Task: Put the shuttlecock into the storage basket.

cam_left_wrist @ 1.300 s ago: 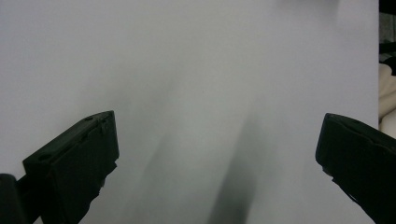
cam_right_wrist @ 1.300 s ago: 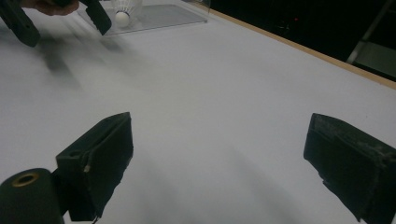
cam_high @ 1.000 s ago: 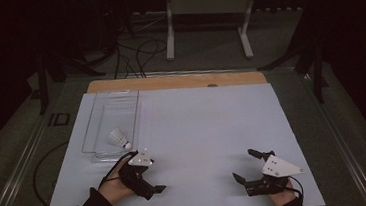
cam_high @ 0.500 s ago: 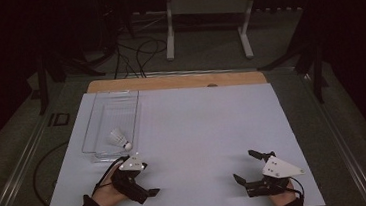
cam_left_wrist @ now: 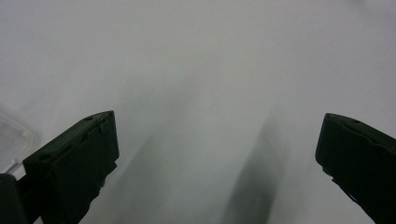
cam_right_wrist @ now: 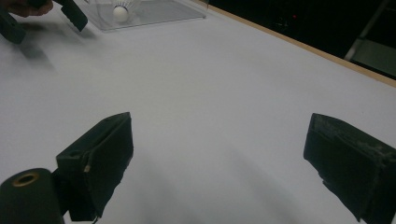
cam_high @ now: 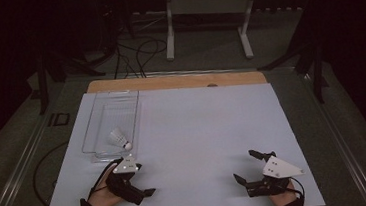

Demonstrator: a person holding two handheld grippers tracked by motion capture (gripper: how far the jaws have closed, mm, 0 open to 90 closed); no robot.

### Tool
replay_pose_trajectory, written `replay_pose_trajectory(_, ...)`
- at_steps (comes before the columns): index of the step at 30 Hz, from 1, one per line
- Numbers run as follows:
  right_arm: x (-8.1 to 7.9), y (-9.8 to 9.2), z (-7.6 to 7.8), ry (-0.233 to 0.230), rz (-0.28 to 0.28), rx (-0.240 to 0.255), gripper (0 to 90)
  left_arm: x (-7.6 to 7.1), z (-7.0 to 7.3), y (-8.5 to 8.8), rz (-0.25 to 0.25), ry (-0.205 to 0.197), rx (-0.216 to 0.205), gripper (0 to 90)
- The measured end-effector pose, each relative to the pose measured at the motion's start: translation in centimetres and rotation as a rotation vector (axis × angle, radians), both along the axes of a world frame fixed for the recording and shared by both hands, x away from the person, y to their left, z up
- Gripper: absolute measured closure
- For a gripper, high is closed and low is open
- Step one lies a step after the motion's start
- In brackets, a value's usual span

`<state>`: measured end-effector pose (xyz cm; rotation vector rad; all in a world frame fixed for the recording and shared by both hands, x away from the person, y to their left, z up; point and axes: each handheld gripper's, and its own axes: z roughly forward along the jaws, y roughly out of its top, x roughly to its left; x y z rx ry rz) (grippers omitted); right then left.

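The left gripper (cam_high: pixel 134 182) had drawn back empty from the clear tray (cam_high: pixel 100 106), jaws wide like the idle right gripper's (cam_high: pixel 255 169), leaving the shuttlecock (cam_high: pixel 119 137) lying inside at the near end, so the placing looked finished.

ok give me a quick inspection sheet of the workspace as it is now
surface: white table top, wooden strip along its far edge
job's things: shuttlecock lying inside a clear tray at far left
clutter: nothing seen
grippers: left gripper open, nothing between its jaws, near the tray; right gripper open, nothing between its jaws, at near right
cables: black cables on the floor beyond the table
surroundings: dark room, white stand behind the table
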<state>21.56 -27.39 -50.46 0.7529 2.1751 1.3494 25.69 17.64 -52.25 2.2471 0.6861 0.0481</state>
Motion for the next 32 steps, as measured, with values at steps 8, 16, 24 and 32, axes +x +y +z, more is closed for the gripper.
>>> replay_pose_trajectory(8, -0.04, 0.02, 0.02, -0.001, -0.002, -0.007, 8.3, -0.35, -0.18, 0.28, 0.049, -0.022, -0.008, 0.2)
replay_pose_trajectory(16, -0.05, 0.00, 0.04, 0.000, -0.005, -0.012, 8.3, -0.49, -0.67, -0.30, 0.027, -0.018, 0.014, 0.2)
replay_pose_trajectory(24, 0.00, 0.04, -0.02, 0.005, -0.004, -0.018, 8.3, -0.43, -0.77, -0.21, 0.027, -0.013, 0.006, 0.2)
replay_pose_trajectory(32, -0.03, 0.04, 0.00, 0.005, -0.006, -0.018, 8.3, -0.40, -0.78, -0.16, 0.025, -0.011, 0.003, 0.2)
